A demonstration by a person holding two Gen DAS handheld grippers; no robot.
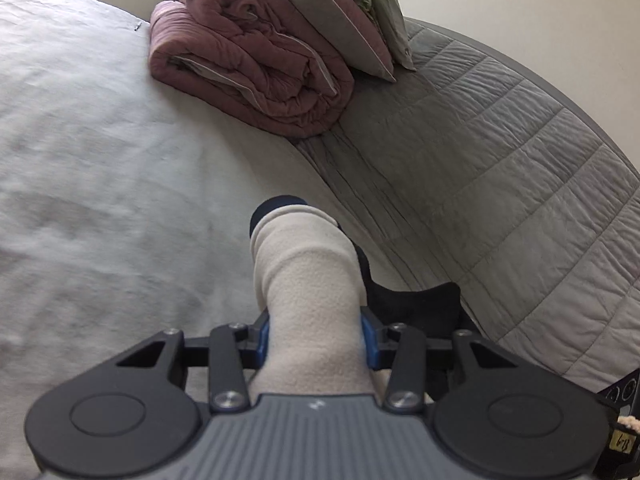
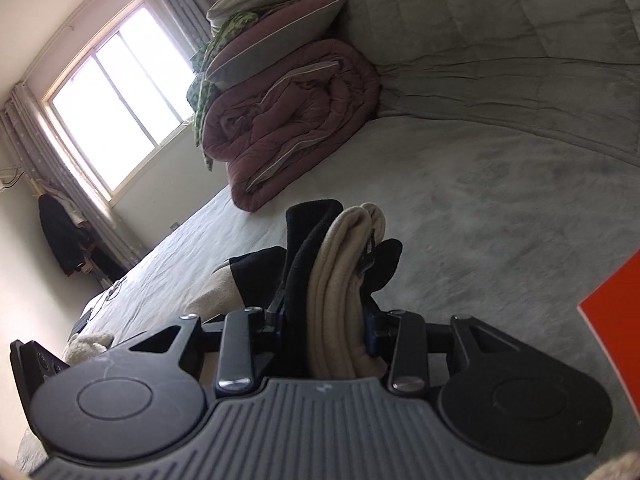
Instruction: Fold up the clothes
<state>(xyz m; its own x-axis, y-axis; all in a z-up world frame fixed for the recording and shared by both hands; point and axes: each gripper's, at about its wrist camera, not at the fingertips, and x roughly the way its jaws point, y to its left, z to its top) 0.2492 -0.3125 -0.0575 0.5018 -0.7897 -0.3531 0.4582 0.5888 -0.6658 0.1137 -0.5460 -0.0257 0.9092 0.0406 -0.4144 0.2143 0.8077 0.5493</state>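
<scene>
A cream and black fleece garment (image 1: 308, 280) is held up over the bed. My left gripper (image 1: 316, 340) is shut on a thick cream fold of it, with black fabric showing behind and to the right. My right gripper (image 2: 326, 320) is shut on bunched cream and black layers of the same garment (image 2: 340, 264), which stand up between its fingers. More of the garment hangs to the left of the right gripper. The fingertips of both grippers are hidden by the cloth.
The bed has a pale grey sheet (image 1: 100, 160) and a quilted grey cover (image 1: 500, 152). A rolled maroon duvet (image 1: 256, 64) with pillows (image 1: 340, 20) on top lies at the far end. A window (image 2: 116, 96) and an orange object (image 2: 616, 320) show in the right wrist view.
</scene>
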